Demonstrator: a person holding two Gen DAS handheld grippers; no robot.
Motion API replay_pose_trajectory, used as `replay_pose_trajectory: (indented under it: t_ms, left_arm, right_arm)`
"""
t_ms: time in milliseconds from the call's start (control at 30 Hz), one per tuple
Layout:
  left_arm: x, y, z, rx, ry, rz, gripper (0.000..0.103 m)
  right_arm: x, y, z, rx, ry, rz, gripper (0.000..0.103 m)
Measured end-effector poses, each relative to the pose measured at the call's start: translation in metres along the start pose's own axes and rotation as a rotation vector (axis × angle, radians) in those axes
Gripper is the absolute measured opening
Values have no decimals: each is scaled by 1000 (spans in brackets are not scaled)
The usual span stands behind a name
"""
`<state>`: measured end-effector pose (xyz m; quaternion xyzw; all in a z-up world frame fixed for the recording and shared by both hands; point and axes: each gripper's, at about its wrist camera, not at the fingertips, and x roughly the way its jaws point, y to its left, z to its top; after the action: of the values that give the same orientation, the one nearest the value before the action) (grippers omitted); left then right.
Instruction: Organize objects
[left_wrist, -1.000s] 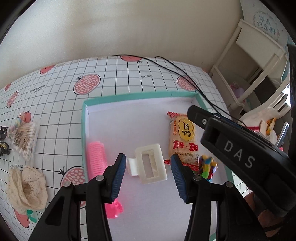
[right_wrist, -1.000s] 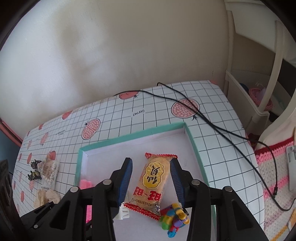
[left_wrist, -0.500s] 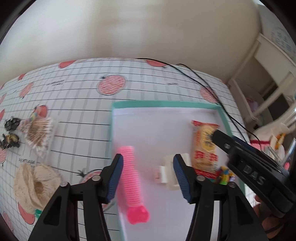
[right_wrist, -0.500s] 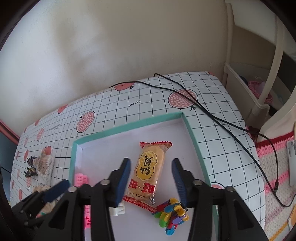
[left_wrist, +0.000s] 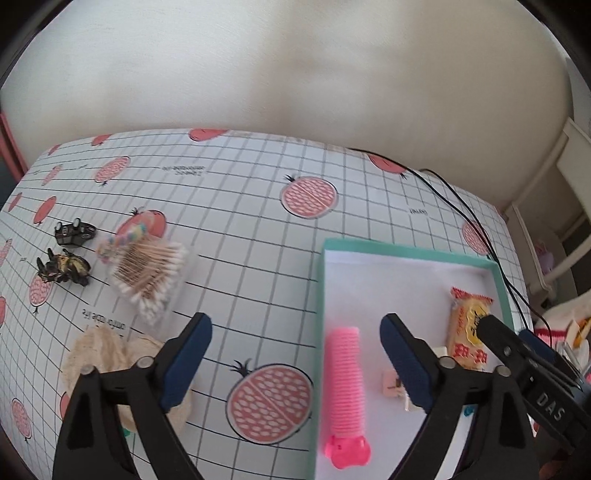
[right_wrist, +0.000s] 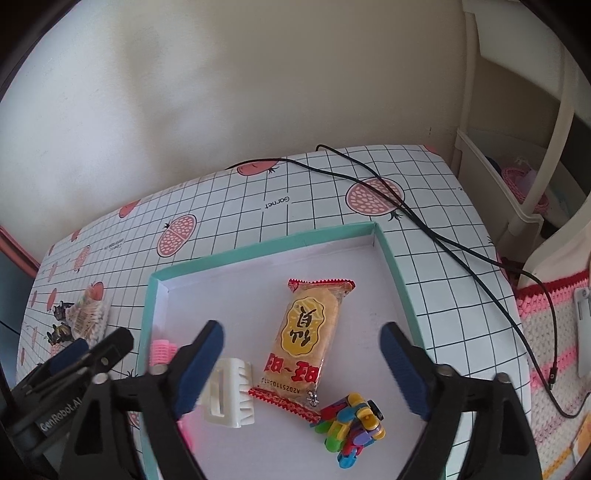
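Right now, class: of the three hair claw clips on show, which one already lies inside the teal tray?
The white claw clip, lying in the teal tray beside the snack packet. The two dark claw clips sit outside it on the tablecloth, next to the cotton swabs.

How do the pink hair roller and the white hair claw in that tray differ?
The pink hair roller is a long ribbed cylinder; the white hair claw is short, blocky and toothed. The roller lies along the teal tray's left wall, the claw nearer its middle beside the snack packet. Both lie loose inside the tray.

Tray (right_wrist: 391, 254) holds four items — table (left_wrist: 240, 206) four more.
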<state>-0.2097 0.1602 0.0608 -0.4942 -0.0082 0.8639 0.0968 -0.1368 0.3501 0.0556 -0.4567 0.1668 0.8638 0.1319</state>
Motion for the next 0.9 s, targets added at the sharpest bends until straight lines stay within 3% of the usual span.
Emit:
replay_pose_trajectory:
  t_ms: [100, 600, 900]
  left_arm:
    - [0, 4, 1, -15, -12, 12, 103]
    - [-11, 16, 9, -30, -27, 1, 103]
    - [-35, 49, 22, -24, -37, 2, 103]
  right_arm:
    - [-2, 2, 1, -3, -8, -1, 103]
    - [-19, 14, 7, -22, -39, 32, 103]
    - [-39, 54, 12, -77, -56, 67, 103]
